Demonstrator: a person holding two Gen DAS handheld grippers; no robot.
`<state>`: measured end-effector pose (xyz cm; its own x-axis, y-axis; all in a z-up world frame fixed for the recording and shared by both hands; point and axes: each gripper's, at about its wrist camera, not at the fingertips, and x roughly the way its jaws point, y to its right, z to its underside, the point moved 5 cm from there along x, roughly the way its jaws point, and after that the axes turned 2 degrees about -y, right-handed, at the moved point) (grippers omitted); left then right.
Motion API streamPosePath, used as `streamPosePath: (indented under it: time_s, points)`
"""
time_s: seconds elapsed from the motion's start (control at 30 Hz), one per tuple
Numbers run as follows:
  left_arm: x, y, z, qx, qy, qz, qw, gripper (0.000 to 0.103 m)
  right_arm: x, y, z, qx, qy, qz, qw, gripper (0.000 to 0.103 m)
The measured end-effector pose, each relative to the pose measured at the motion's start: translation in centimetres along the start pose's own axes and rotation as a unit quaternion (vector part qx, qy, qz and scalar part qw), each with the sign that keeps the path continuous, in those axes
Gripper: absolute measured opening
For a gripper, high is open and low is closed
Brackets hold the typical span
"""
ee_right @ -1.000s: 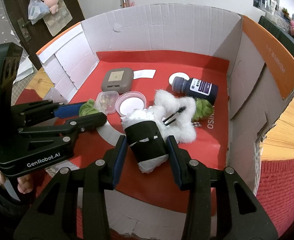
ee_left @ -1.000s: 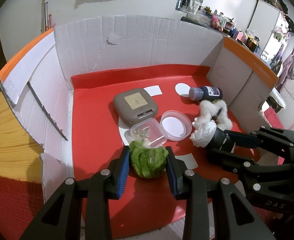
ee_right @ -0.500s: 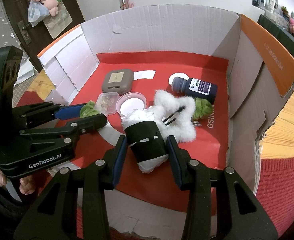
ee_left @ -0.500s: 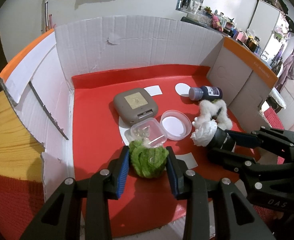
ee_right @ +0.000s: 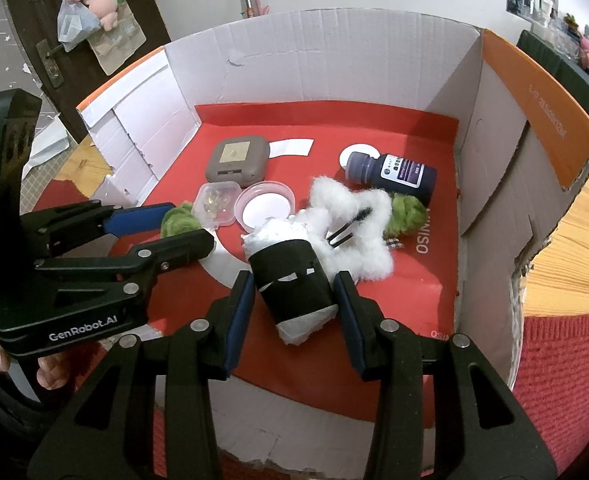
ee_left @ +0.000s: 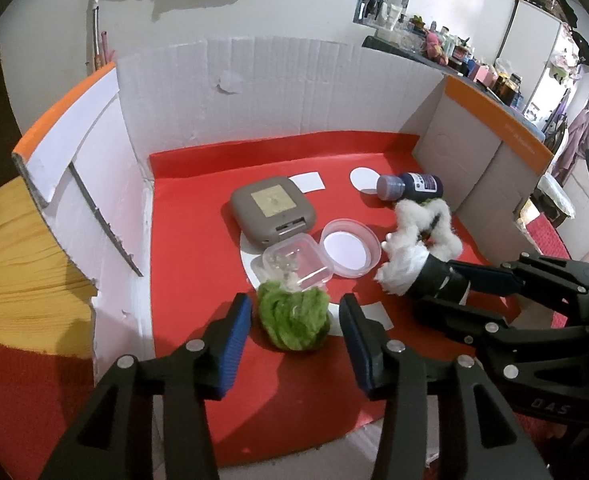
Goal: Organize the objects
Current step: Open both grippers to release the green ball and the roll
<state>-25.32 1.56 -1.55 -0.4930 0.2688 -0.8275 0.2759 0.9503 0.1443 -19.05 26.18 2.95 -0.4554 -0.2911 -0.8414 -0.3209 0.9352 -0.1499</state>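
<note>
You are working inside a white cardboard box (ee_left: pixel 278 92) with orange-edged flaps and a red floor, standing on a wooden table (ee_left: pixel 10 264). On that floor, toward the back, lies a grey square case (ee_left: pixel 272 212), and to its right a dark bottle (ee_right: pixel 394 170) on its side. A white fluffy star-shaped wad (ee_right: pixel 354 236) sits in front of the bottle with a small black brush (ee_right: pixel 352 222) on it. Your right hand-held gripper (ee_right: pixel 294 296) pinches a black-wrapped roll (ee_right: pixel 292 284) with white stuffing at both ends, both pads pressed to its sides. Your left hand-held gripper (ee_left: pixel 294 326) is opening: the green fuzzy ball (ee_left: pixel 294 320) rests on the red floor between the blue pads, and a gap shows on each side. Just behind the ball are a clear square container (ee_left: pixel 296 262) and a round clear lid (ee_left: pixel 350 248), side by side and touching. A second green tuft (ee_right: pixel 408 216) lies against the star, just in front of the bottle
</note>
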Motion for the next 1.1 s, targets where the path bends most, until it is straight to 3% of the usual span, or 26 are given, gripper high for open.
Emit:
streamPosePath:
  time_s: [0.13,0.5,1.1]
  points:
    - [-0.3,0.1,0.2,0.000,0.002,-0.002,1.0000,0.051,-0.2,-0.1,0.2,-0.002,0.001,0.002,1.000,0.046]
    - [-1.2,0.5,0.3,0.000,0.010,-0.006,0.9999,0.058,-0.9,-0.4,0.4,-0.002,0.006,0.001,1.000,0.047]
    - [-3.5,1.0,1.1,-0.002,0.034,-0.012,0.9993,0.075,-3.6,-1.6,1.0,-0.008,0.030,0.005,1.000,0.069]
